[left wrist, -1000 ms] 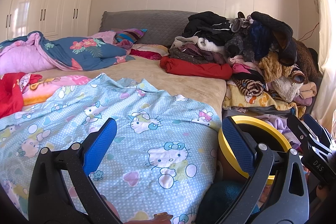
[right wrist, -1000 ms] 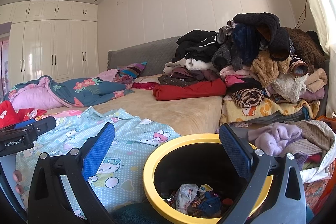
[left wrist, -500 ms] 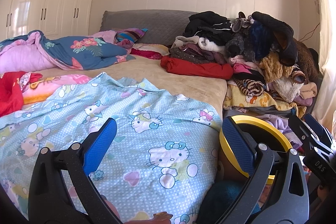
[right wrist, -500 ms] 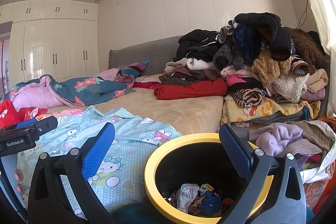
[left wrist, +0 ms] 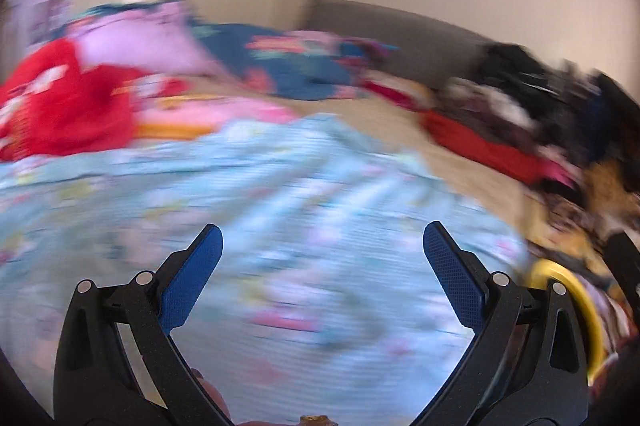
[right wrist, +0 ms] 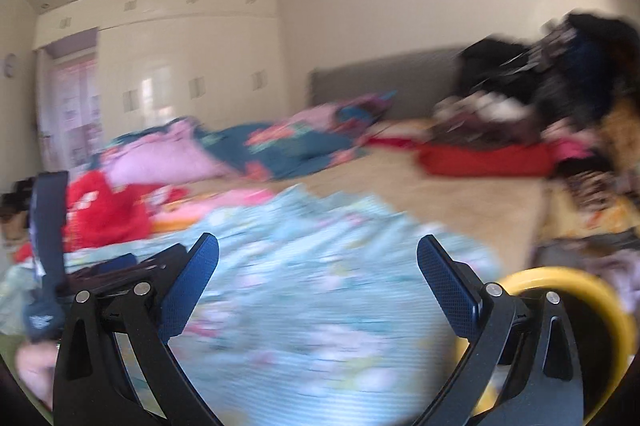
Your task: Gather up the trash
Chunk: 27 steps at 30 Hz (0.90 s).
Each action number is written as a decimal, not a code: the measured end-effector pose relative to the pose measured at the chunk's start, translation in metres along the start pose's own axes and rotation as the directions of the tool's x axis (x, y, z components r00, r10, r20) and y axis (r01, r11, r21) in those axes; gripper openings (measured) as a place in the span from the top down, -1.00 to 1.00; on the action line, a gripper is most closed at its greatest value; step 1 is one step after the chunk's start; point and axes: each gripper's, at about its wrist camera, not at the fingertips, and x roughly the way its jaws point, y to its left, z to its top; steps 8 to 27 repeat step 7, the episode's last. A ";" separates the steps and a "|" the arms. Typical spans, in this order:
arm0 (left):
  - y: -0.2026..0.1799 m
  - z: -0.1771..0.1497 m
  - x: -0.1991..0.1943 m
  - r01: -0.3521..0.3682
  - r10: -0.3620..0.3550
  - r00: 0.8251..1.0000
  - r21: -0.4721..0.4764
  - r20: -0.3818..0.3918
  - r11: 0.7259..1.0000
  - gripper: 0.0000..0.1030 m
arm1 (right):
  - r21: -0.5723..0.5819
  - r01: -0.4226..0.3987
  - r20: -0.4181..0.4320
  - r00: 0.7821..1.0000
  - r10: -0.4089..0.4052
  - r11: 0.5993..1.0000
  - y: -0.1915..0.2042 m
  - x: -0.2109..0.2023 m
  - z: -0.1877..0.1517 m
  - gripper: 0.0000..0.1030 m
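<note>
Both views are motion-blurred. The yellow-rimmed black bin (right wrist: 576, 290) shows at the lower right of the right wrist view, and only an arc of its rim (left wrist: 576, 302) shows in the left wrist view. My left gripper (left wrist: 322, 246) is open over the light blue cartoon-print sheet (left wrist: 280, 210) with nothing between its fingers. My right gripper (right wrist: 318, 254) is open too, also over the sheet (right wrist: 312, 266), left of the bin. The bin's inside is hidden. The left gripper's body (right wrist: 48, 250) appears at the left edge of the right wrist view.
A red garment (left wrist: 68, 106), pink and blue floral bedding (left wrist: 256, 66) and a grey headboard (left wrist: 392, 38) lie beyond the sheet. A tall heap of clothes (right wrist: 552, 98) fills the bed's right side. White wardrobes (right wrist: 168, 82) stand at the far left wall.
Both grippers have swung quickly to the left, away from the bin, which has slid toward the right edge of both views. Both stay open.
</note>
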 end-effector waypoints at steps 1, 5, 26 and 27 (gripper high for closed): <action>0.021 0.004 0.004 -0.061 0.061 0.998 -0.034 -0.011 0.998 -0.79 | 0.001 -0.048 -0.059 0.997 0.048 0.999 0.014 0.021 0.000 -0.88; 0.115 0.010 0.031 -0.312 0.299 0.948 -0.127 -0.111 0.941 -0.79 | -0.016 -0.228 -0.315 0.925 0.211 0.974 0.083 0.106 -0.020 -0.88; 0.150 0.006 0.049 -0.425 0.401 0.899 -0.129 -0.175 0.896 -0.79 | -0.033 -0.286 -0.436 0.866 0.243 0.958 0.113 0.147 -0.037 -0.88; 0.150 0.006 0.049 -0.425 0.401 0.899 -0.129 -0.175 0.896 -0.79 | -0.033 -0.286 -0.436 0.866 0.243 0.958 0.113 0.147 -0.037 -0.88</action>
